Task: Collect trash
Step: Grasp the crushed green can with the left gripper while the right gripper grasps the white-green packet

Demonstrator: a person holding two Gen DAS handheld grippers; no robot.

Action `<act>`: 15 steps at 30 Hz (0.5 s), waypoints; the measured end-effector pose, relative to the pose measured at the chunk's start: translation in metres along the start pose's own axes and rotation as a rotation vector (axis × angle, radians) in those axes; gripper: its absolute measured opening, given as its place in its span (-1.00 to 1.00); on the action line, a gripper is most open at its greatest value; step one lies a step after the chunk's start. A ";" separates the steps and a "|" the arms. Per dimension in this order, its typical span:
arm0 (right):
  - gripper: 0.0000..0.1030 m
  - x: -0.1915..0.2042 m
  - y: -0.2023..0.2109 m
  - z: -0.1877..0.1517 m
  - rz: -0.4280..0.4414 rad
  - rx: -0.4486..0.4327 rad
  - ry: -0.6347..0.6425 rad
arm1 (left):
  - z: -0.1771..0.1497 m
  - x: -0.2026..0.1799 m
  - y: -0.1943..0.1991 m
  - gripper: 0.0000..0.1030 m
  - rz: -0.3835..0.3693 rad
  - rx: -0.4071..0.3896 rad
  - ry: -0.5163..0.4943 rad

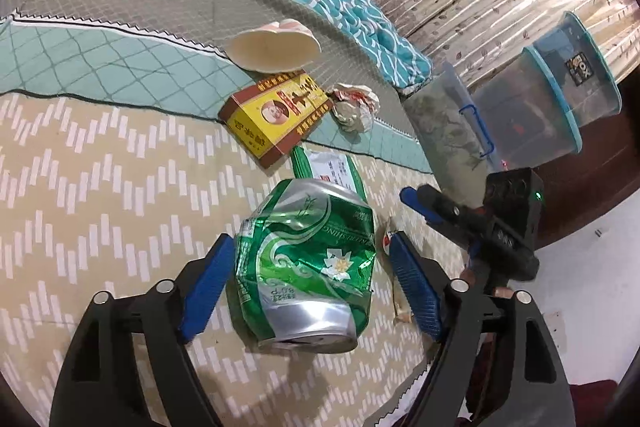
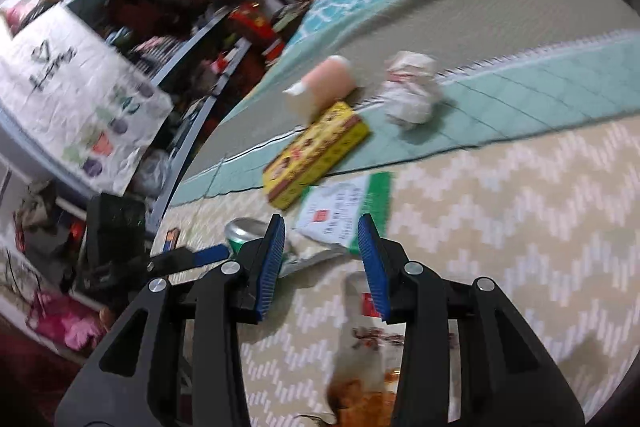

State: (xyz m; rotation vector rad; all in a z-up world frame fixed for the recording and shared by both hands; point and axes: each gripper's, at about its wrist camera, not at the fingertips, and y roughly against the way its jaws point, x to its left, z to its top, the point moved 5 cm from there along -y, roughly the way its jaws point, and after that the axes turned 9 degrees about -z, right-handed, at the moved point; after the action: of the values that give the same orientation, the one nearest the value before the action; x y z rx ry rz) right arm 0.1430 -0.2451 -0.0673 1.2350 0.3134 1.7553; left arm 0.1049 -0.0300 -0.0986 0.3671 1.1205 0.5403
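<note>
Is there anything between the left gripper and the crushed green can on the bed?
Nothing visible stands in the way. The crushed green can already lies between the open fingers of the left gripper. A gap shows on its right side. A snack wrapper lies beside the right finger, behind it, not between finger and can.

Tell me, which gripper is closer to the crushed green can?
The left gripper: its open fingers straddle the crushed green can on the bed, one on each side. The right gripper is open too, off to the can's side, over a snack wrapper.
</note>
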 end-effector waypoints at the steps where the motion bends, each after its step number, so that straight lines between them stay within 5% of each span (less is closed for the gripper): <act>1: -0.19 -0.006 -0.001 0.003 -0.016 -0.001 -0.010 | -0.001 0.001 -0.001 0.48 -0.001 0.005 0.002; 10: -0.15 0.008 -0.022 0.012 -0.146 0.077 0.136 | -0.019 -0.012 -0.010 0.65 0.064 0.025 -0.044; 12: 0.14 0.013 -0.029 0.016 -0.213 0.069 0.195 | -0.021 -0.015 -0.014 0.65 0.102 0.025 -0.065; 15: 0.32 0.026 -0.037 0.018 -0.284 0.062 0.334 | -0.025 -0.024 -0.020 0.67 0.123 0.033 -0.109</act>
State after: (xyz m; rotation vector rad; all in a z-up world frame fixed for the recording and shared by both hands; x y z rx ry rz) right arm 0.1767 -0.2106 -0.0674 0.8840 0.7073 1.7061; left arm 0.0788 -0.0603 -0.1014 0.4904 1.0073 0.6034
